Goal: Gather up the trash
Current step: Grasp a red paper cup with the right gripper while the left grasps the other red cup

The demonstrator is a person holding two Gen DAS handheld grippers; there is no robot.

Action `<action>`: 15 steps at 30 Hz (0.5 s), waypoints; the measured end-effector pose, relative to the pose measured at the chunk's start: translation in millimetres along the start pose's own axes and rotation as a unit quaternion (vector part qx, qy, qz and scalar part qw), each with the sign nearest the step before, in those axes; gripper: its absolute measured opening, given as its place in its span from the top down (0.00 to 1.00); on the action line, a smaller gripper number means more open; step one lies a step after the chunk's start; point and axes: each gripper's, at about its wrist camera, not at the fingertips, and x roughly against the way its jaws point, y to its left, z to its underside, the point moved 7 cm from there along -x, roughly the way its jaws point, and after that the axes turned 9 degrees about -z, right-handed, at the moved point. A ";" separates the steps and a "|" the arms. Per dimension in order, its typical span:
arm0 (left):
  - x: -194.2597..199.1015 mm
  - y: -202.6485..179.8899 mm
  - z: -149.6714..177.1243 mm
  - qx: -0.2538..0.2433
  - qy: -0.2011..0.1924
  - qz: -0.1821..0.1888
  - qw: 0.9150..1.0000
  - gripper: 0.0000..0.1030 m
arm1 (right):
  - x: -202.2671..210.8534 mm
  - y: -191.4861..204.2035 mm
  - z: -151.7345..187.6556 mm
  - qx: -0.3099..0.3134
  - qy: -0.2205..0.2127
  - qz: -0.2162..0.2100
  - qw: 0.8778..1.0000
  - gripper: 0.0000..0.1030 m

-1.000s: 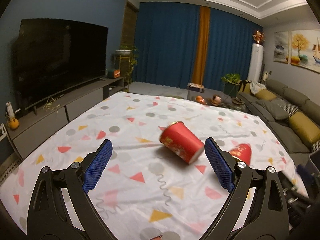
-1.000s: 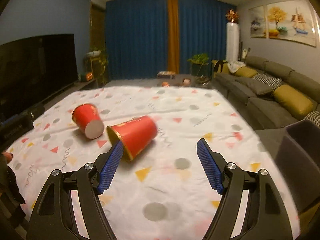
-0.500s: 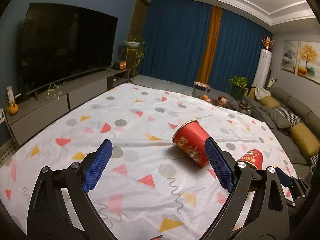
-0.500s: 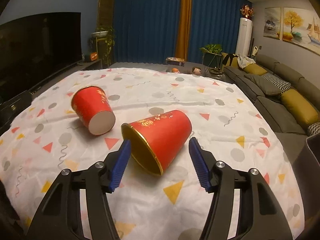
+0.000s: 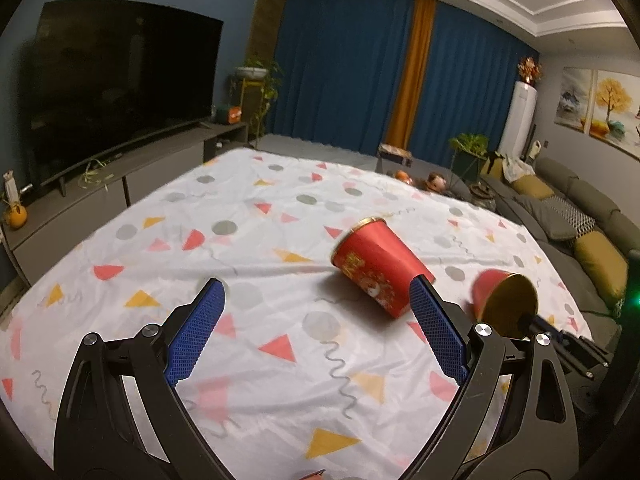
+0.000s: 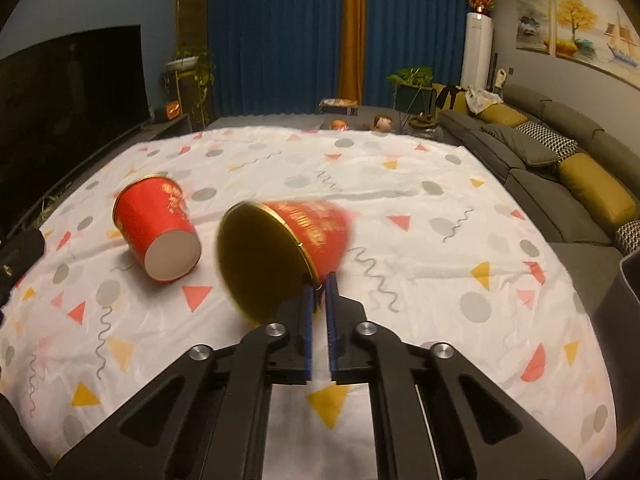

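Note:
Two red paper cups with gold rims are on the white patterned tablecloth [image 6: 420,200]. My right gripper [image 6: 318,284] is shut on the rim of the nearer cup [image 6: 316,228] and holds it tilted, mouth toward the camera; it also shows in the left wrist view [image 5: 504,300]. The other cup [image 6: 154,220] lies on its side to the left, base toward me. In the left wrist view this cup [image 5: 376,268] lies just ahead of the right fingertip of my left gripper [image 5: 316,312], which is open and empty above the cloth.
A TV [image 5: 116,96] on a low cabinet runs along the left. A grey sofa [image 6: 560,168] with yellow cushions runs along the right. A dark bin edge [image 6: 628,292] shows at the right. Blue curtains [image 6: 280,36] hang at the back.
My right gripper closed from wide open onto the nearer cup's rim and tipped the cup up. My left gripper stayed open and shifted slightly left of the other cup.

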 end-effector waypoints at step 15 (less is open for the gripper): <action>-59.0 -82.4 -4.6 -0.040 0.049 -0.013 0.998 0.11 | 57.0 -56.6 -12.9 -0.047 -0.079 0.010 0.996 0.96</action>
